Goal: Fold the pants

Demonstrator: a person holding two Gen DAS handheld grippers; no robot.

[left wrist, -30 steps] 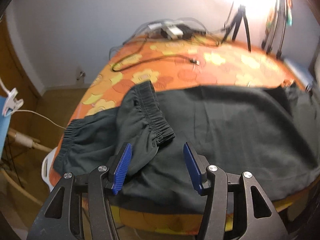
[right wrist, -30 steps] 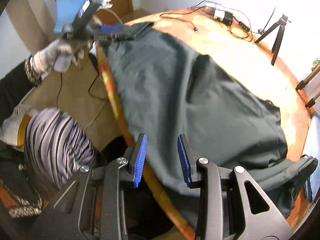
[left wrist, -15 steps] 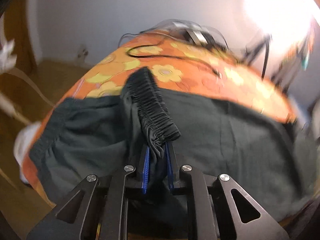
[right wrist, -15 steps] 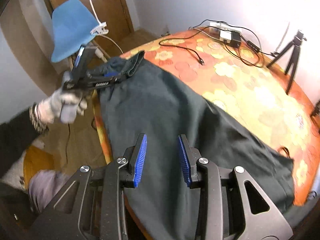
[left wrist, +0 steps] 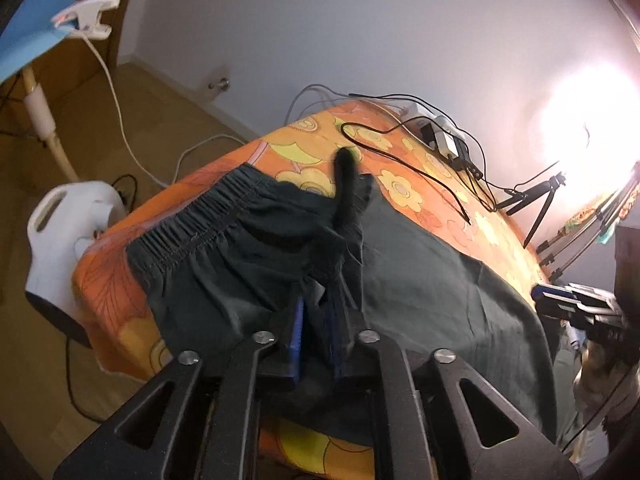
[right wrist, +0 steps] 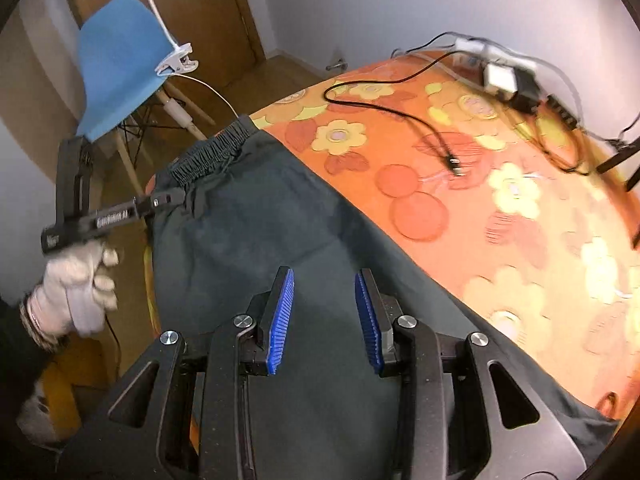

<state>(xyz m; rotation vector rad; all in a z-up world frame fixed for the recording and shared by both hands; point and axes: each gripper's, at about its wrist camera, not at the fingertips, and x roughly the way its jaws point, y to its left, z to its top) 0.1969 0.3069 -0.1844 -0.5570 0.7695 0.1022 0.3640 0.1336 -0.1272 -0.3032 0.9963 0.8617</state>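
You get blown-out glare from a lamp (left wrist: 592, 120) far right; the tablecloth (right wrist: 520, 208) blurs at right, and fisheye edges curve and darken.

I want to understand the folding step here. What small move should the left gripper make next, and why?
Probably carry the pinched waist fabric across the pants, toward the far side. The left gripper has dark cloth bunched between its blue pads, though its jaws are opening slightly, near the elastic waistband. The right gripper hovers open above flat fabric, holding nothing, so the left one leads.

Home room — wooden door (right wrist: 224, 20), floral tablecloth (right wrist: 500, 208)
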